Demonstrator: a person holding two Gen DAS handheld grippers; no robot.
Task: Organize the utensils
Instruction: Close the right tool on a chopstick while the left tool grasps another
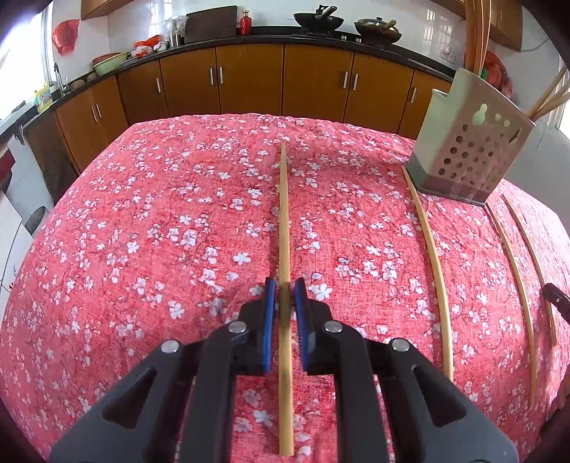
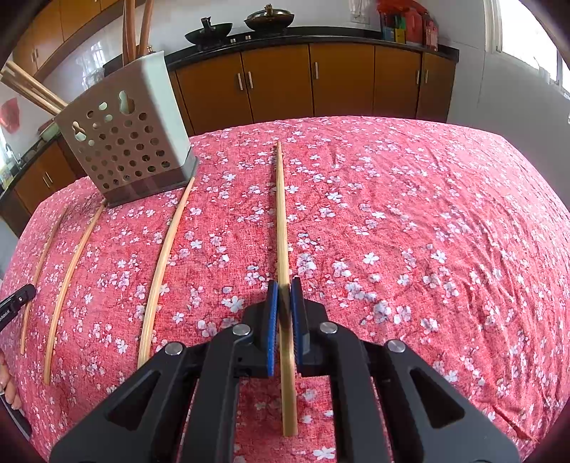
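Observation:
In the left wrist view, my left gripper [image 1: 285,285] is shut on a wooden chopstick [image 1: 284,213] that runs straight ahead over the red floral tablecloth. In the right wrist view, my right gripper [image 2: 284,283] is shut on another wooden chopstick [image 2: 281,213]. A grey perforated utensil holder [image 1: 466,149] with several chopsticks in it stands at the far right of the left view and at the far left of the right view [image 2: 128,142]. Three loose chopsticks [image 1: 433,263] lie on the cloth between the grippers; they also show in the right wrist view [image 2: 164,263].
The table [image 1: 142,213] is covered by a red flowered cloth. Brown kitchen cabinets [image 1: 249,82] and a black counter with woks [image 1: 319,19] run behind it. The other gripper's tip shows at each view's edge [image 2: 16,299].

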